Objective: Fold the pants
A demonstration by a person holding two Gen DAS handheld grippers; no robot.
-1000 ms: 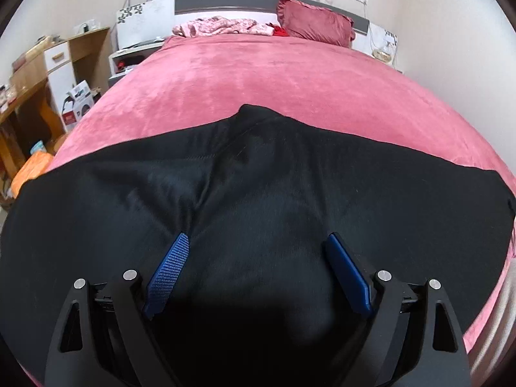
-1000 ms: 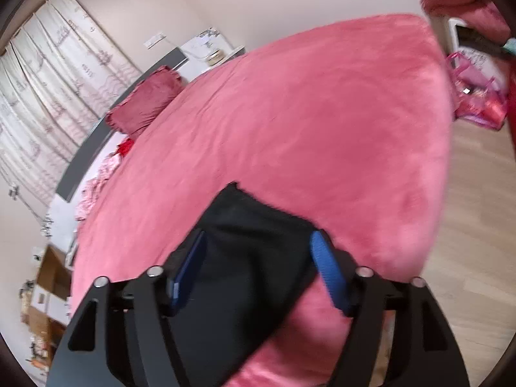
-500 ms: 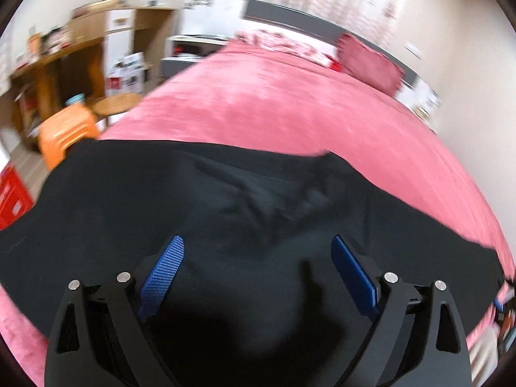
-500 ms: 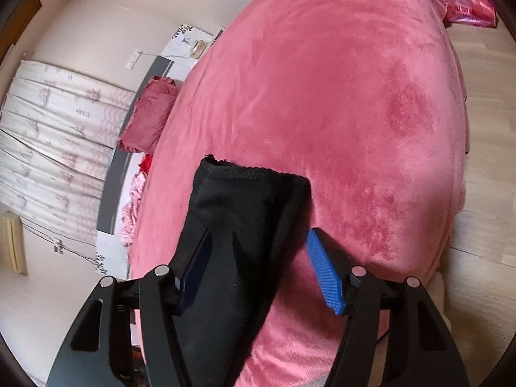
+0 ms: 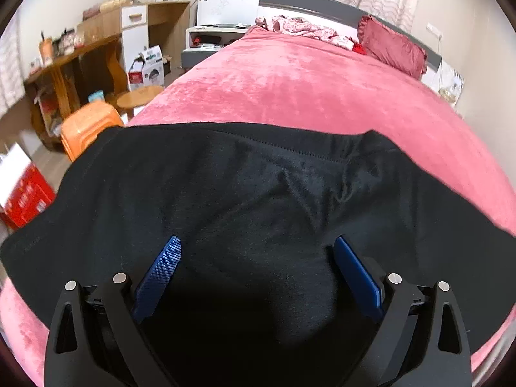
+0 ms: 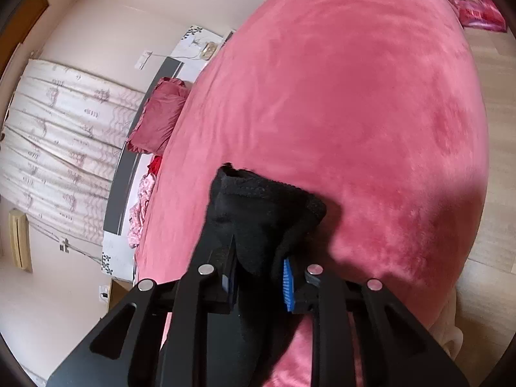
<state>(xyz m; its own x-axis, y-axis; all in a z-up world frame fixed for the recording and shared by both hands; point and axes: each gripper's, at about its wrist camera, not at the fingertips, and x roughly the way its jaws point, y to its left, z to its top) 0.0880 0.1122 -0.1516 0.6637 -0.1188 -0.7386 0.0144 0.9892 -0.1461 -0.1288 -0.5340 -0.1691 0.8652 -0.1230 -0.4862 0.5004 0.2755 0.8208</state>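
Note:
Black pants (image 5: 258, 200) lie spread across the near part of a pink bed (image 5: 306, 87). My left gripper (image 5: 258, 251) hovers low over their middle, open and empty, its blue pads wide apart. In the right wrist view my right gripper (image 6: 259, 277) is shut on the hem end of the pants (image 6: 258, 213), which bunches up between the blue pads (image 6: 288, 285) above the pink bedspread (image 6: 371, 113).
A red pillow (image 5: 393, 45) and crumpled pink cloth (image 5: 300, 27) lie at the headboard. Left of the bed stand an orange stool (image 5: 87, 122), a round wooden stool (image 5: 138, 95), a desk (image 5: 80, 58) and a red box (image 5: 24, 193). Wooden floor (image 6: 493, 161) runs right of the bed.
My right gripper closed on the pants' hem end, which now bunches up between the pads. My left gripper stayed open and swung its view leftward over the pants.

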